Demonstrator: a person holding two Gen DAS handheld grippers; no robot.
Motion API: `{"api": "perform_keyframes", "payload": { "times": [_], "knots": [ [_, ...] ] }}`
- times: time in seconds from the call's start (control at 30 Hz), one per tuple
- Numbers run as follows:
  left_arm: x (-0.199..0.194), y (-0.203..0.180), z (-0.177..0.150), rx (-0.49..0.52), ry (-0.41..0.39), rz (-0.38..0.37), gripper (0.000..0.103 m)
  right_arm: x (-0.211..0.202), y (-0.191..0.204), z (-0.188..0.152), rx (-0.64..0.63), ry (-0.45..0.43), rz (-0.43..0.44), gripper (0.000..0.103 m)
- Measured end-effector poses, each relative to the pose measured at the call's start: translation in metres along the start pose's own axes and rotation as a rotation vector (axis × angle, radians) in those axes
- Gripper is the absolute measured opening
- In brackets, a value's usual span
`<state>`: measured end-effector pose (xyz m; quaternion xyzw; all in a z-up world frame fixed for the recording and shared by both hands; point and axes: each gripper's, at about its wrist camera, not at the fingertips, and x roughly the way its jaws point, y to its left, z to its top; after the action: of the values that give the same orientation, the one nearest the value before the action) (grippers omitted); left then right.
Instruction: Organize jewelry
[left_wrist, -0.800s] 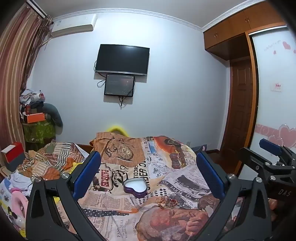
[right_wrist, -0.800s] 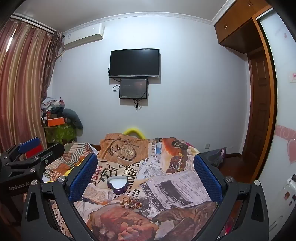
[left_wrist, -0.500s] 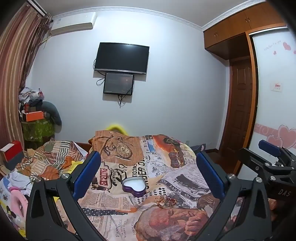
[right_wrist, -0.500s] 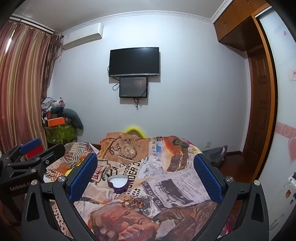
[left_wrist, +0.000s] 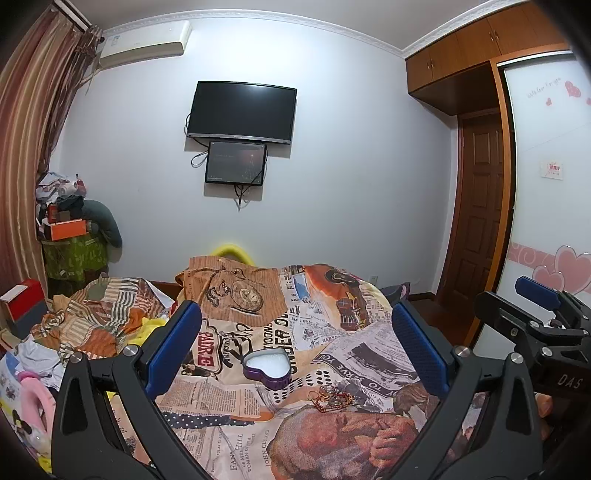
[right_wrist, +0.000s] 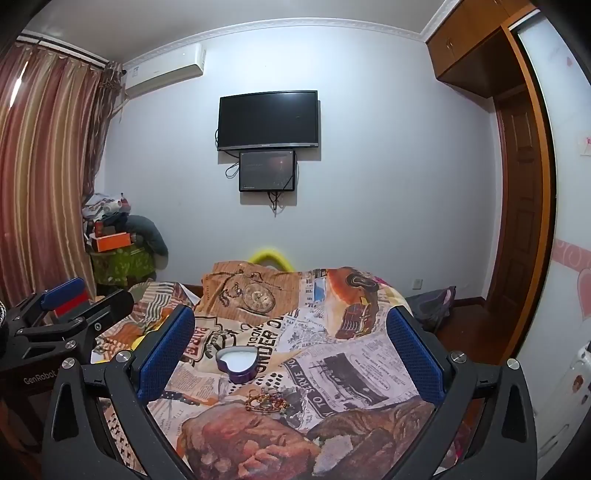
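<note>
A purple heart-shaped box (left_wrist: 266, 368) (right_wrist: 237, 363) with a white inside lies open on the newspaper-print bedspread (left_wrist: 258, 325) (right_wrist: 332, 354). Just in front of it sits a small tangle of gold and red jewelry (left_wrist: 331, 396) (right_wrist: 266, 401). My left gripper (left_wrist: 295, 349) is open, held above the bed short of both, with nothing between its blue pads (left_wrist: 173, 347). My right gripper (right_wrist: 291, 347) is open too, beside the left one, with nothing between its pads. Each gripper shows at the edge of the other's view.
Crumpled striped cloth and clothes (left_wrist: 96, 317) lie on the bed's left side. A red box (left_wrist: 18, 302) stands at the far left. A cluttered stand (left_wrist: 70, 240) fills the corner by the curtain. A wooden door (left_wrist: 476, 221) and wardrobe are on the right.
Both views have tilted slightly downward: the screens and bed sit a little higher in frame. The box and jewelry have not moved. Both grippers stay open.
</note>
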<state>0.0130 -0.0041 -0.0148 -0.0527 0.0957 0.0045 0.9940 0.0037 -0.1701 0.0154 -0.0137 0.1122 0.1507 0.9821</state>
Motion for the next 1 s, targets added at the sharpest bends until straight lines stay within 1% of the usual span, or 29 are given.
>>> {"api": "perform_keyframes", "payload": {
  "times": [0.4, 1.0],
  "knots": [
    [0.0029, 0.0011, -0.0060, -0.003, 0.009, -0.003, 0.103, 0.0023, -0.0004, -0.0012, 0.003, 0.004, 0.001, 0.103],
    [0.0028, 0.0018, -0.0009, 0.000, 0.014, -0.003, 0.103, 0.0042, -0.0028, -0.0049, 0.017, 0.014, 0.006, 0.103]
  ]
}}
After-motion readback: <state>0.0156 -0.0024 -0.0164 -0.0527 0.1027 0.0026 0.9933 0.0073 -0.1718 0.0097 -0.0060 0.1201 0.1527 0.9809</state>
